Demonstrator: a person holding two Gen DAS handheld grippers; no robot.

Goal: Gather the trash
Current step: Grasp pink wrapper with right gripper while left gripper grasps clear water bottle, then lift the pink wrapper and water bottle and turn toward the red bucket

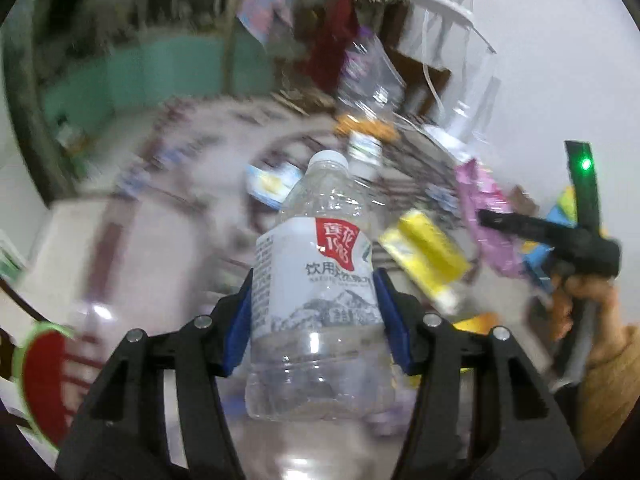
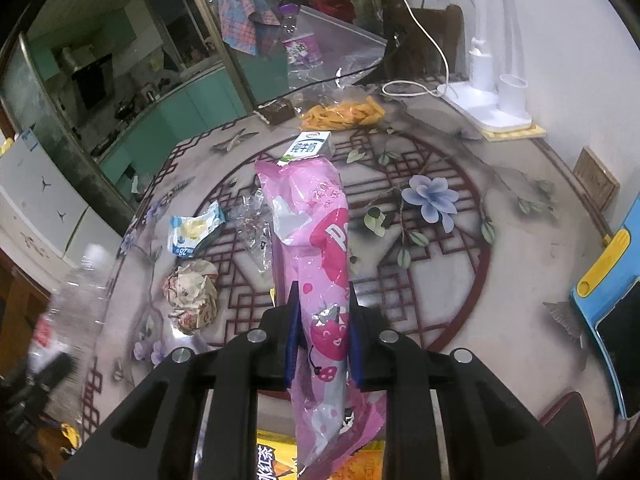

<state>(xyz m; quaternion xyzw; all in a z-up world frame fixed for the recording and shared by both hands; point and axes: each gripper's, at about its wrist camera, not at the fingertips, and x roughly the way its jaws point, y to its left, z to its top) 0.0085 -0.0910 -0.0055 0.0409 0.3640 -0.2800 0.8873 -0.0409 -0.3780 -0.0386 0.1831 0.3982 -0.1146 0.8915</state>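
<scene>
My left gripper [image 1: 316, 304] is shut on a clear plastic water bottle [image 1: 316, 264] with a white label and white cap, held upright above the table. My right gripper [image 2: 322, 320] is shut on a pink snack wrapper [image 2: 316, 252] with strawberry prints, which hangs long between the blue pads. The right gripper and pink wrapper [image 1: 486, 216] also show at the right of the left wrist view. On the table lie a crumpled paper ball [image 2: 190, 294], a blue and white wrapper [image 2: 196, 232], clear plastic film [image 2: 254, 232] and a small milk carton [image 2: 310, 148].
The table [image 2: 500, 264] has a patterned floral top. A clear bag with orange snacks [image 2: 344, 114] and a purple-labelled bottle [image 2: 300, 46] stand at the back. A white lamp base [image 2: 486, 104] sits at the back right, a blue and yellow box [image 2: 608, 264] at the right edge, a yellow packet [image 2: 276, 460] below my right gripper.
</scene>
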